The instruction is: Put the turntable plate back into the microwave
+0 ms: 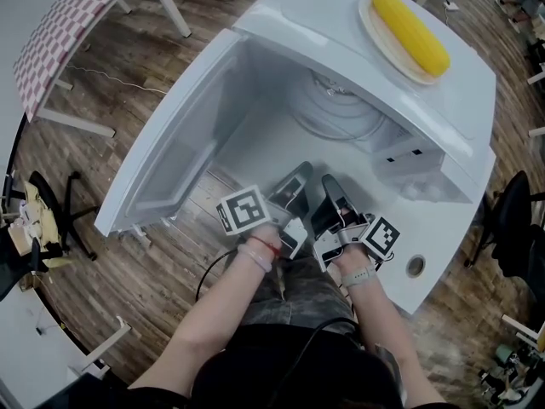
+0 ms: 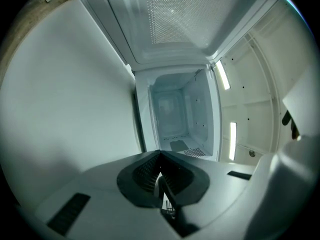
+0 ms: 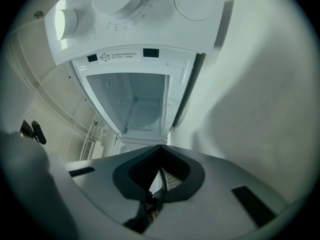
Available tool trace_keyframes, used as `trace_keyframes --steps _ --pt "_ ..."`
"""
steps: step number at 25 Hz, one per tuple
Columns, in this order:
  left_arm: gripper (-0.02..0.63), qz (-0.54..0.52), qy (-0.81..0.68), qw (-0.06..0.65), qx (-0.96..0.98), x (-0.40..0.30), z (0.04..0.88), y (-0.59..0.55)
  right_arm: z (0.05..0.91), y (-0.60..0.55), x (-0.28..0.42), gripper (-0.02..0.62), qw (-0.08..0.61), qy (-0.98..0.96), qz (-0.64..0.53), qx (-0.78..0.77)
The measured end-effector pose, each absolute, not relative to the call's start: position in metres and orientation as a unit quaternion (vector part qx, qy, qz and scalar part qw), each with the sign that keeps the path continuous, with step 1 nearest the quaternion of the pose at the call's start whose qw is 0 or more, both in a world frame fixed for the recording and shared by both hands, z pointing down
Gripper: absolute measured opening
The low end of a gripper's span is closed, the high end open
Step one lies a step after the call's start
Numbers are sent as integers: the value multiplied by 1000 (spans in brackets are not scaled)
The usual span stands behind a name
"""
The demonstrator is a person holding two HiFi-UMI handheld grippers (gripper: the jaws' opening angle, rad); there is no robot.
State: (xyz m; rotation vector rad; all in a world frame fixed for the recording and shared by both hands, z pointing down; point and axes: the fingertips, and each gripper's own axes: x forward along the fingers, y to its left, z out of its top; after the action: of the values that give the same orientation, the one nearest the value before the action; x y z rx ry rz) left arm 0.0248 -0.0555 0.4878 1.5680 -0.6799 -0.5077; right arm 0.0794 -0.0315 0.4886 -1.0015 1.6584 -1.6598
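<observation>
Left claw (image 1: 301, 172) and right claw (image 1: 329, 182) are both clamped together, empty, before the open microwave (image 1: 324, 15); turntable plate (image 1: 341, 113) inside, corn (image 1: 411, 32) on top

the microwave (image 1: 319, 20) was white and boxy, standing with its opening turned toward the near side. its door (image 1: 174, 139) hung wide open to the left, inner face showing. the cavity was pale and lit. the control panel (image 3: 130, 14), with round dials, sat on the right of the opening. the turntable plate (image 1: 341, 116), a round pale disc with ringed edges, lay flat on the cavity floor toward the far end, its far part hidden under the microwave's top.
</observation>
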Motion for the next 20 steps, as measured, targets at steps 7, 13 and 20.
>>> trace_keyframes --steps 7,13,20 --pt "11 -214 -302 627 686 21 488 -53 487 -29 78 20 295 621 -622 -376" --pt "11 -212 -301 628 685 22 489 -50 488 -26 79 20 292 621 -623 -376" --pt "11 -212 -305 632 680 21 490 -45 490 -21 80 20 288 620 -626 -375"
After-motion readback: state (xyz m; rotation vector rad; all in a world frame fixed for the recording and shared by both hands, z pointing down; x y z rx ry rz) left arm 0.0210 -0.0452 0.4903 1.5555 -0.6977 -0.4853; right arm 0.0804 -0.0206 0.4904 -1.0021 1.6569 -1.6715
